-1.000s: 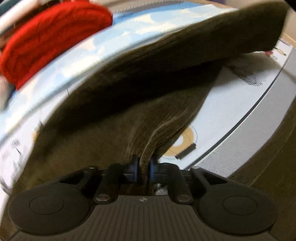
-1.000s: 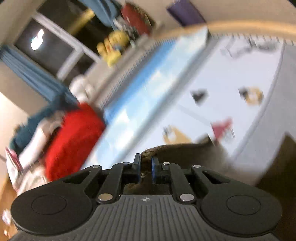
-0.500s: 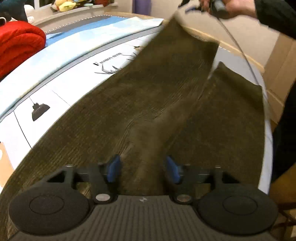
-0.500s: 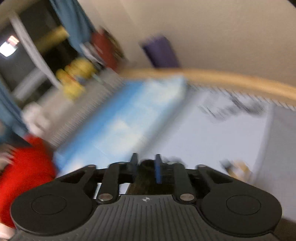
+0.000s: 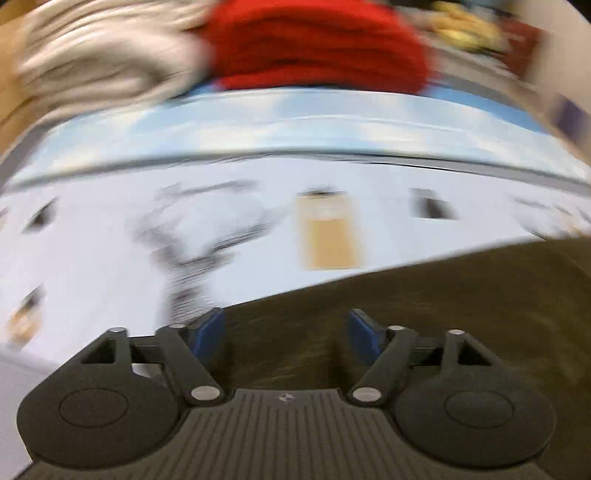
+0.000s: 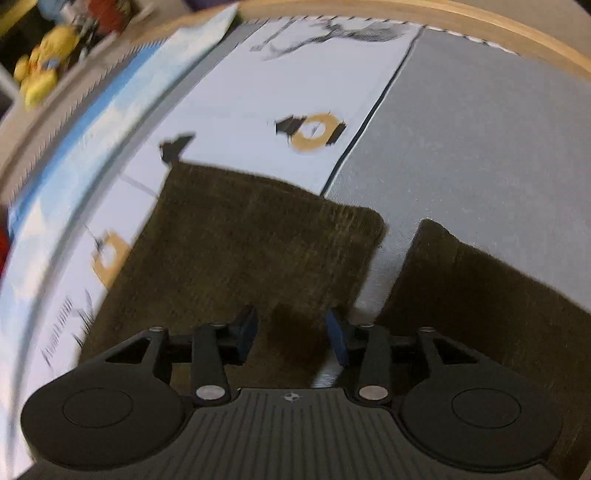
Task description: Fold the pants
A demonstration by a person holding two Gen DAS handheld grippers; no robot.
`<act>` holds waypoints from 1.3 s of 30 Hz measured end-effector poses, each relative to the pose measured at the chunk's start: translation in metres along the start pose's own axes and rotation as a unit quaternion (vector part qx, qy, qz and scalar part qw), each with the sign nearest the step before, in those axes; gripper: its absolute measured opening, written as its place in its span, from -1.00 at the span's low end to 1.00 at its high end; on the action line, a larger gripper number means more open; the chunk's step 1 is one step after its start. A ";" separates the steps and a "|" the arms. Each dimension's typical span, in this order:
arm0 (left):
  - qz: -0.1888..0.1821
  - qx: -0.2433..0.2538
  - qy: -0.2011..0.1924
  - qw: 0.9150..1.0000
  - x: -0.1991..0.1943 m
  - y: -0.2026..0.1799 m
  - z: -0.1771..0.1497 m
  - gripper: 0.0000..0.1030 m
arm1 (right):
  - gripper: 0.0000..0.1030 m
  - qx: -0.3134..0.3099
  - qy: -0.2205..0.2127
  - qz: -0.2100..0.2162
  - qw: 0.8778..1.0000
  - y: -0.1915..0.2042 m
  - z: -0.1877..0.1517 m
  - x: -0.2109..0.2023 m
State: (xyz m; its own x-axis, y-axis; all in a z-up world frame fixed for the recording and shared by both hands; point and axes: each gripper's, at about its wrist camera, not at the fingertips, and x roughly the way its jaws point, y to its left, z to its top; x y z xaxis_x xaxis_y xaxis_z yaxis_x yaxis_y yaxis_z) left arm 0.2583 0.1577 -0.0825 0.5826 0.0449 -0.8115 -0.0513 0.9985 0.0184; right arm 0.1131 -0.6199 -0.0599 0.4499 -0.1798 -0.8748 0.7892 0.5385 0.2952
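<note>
The dark olive corduroy pants (image 6: pixel 258 236) lie flat on the table, two leg ends side by side with a gap between them; the second leg (image 6: pixel 480 288) is at the right. My right gripper (image 6: pixel 291 332) is open just above the nearer part of the left leg, holding nothing. In the left wrist view the pants (image 5: pixel 443 295) fill the lower right, blurred. My left gripper (image 5: pixel 286 334) is open over the pants' edge, holding nothing.
A printed white and light-blue cloth (image 6: pixel 258 92) covers the table, with grey mat (image 6: pixel 480 129) at the right and a wooden rim (image 6: pixel 443 14) beyond. A red blanket (image 5: pixel 314 44) and pale laundry (image 5: pixel 103 62) lie at the far side. Yellow toys (image 6: pixel 44 55) sit on a shelf.
Both grippers have let go of the pants and opened. The pants, held up a second ago, now lie flat. The left camera has swung toward the red blanket.
</note>
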 end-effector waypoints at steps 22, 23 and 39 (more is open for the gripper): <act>0.028 -0.105 -0.024 0.994 0.051 0.068 -0.018 -0.12 | -0.88 -0.047 -0.096 0.060 0.993 0.003 0.007 0.004; 0.031 -0.109 -0.020 0.993 0.052 0.068 -0.017 -0.04 | -0.88 -0.054 -0.103 0.059 0.992 0.003 0.008 0.003; 0.006 -0.179 0.002 0.984 -0.071 0.057 -0.017 0.29 | -0.15 0.019 -0.064 0.008 0.998 -0.078 0.015 -0.070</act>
State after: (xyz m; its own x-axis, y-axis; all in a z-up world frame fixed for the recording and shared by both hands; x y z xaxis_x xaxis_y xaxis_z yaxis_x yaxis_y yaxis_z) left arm 0.2001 0.2105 -0.0334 0.5766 0.0548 -0.8152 -0.3399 0.9234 -0.1783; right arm 0.0259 -0.6616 -0.0157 0.5101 -0.2770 -0.8143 0.7957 0.5116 0.3244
